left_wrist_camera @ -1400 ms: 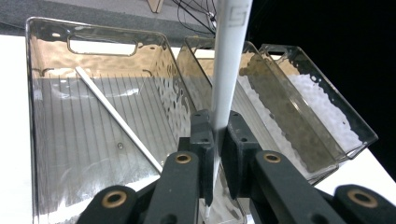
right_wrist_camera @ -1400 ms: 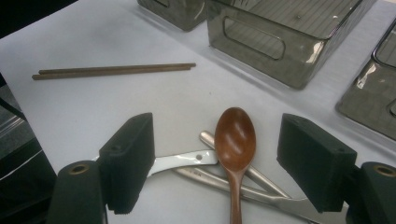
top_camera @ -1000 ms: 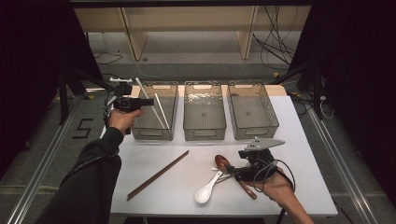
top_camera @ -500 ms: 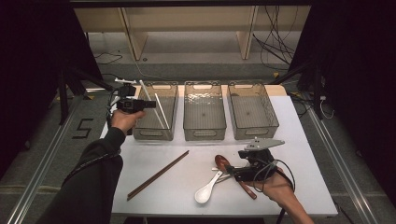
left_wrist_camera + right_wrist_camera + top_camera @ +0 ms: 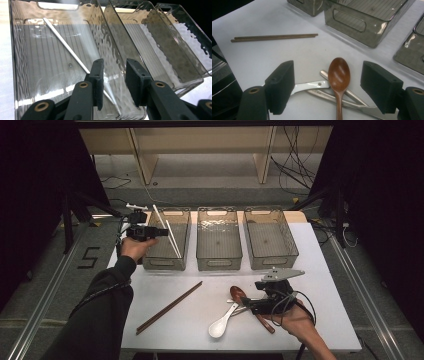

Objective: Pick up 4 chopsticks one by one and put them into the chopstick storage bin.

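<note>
right gripper (image 5: 328,87) low over the white table (image 5: 310,270), jaws wide apart, holding nothing; the brown wooden spoon (image 5: 338,77) lies between them, bowl forward, crossing one white ceramic spoon (image 5: 222,322) and steel cutlery handles (image 5: 352,97) (count unclear). one pair of dark wooden chopsticks (image 5: 169,307) lies left of that. farther: three clear plastic bins (image 5: 219,240) in a row. left gripper (image 5: 113,82) over the leftmost bin, jaws just opened partway, gripping nothing; two white chopsticks (image 5: 167,232) lean inside, one just beside its jaws.
</note>
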`<state>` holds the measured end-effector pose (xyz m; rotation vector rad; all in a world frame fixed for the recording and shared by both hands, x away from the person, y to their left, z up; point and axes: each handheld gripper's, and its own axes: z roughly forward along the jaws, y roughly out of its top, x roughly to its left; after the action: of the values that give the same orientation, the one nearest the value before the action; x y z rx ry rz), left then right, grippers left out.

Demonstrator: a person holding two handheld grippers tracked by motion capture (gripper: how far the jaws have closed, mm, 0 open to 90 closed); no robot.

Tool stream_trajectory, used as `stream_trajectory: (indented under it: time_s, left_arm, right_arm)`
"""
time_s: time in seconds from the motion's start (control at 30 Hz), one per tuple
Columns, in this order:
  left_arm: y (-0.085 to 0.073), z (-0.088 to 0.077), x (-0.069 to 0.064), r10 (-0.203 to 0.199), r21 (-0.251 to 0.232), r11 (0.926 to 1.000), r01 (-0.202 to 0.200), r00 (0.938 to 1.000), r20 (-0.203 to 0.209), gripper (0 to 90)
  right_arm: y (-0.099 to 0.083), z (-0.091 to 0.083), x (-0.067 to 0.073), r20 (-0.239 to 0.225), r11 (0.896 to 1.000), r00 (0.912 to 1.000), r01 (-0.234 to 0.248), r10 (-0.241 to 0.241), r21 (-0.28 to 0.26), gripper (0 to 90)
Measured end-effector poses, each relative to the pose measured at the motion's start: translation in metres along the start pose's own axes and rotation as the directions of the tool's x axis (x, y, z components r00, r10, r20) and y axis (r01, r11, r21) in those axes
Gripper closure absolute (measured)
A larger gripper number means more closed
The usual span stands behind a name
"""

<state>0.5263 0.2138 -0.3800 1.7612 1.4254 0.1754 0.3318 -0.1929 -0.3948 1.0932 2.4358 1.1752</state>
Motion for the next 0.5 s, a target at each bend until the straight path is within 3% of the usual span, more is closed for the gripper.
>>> stream_trajectory:
  time_s: [0.27, 0.5]
  left_arm:
    - [-0.001, -0.009, -0.002, 0.012, -0.005, 0.9999, -0.012, 0.9999, -0.012, 53.9]
    - [-0.006, -0.028, -0.017, 0.061, -0.018, 0.998, -0.06, 0.9971, 0.046, 37.8]
  right_arm:
    - [0.0, 0.0, 0.0, -0.001, 1.0, 1.0, -0.002, 0.002, 0.001, 28.2]
    - [0.0, 0.0, 0.0, -0.002, 1.0, 1.0, -0.003, 0.003, 0.004, 28.2]
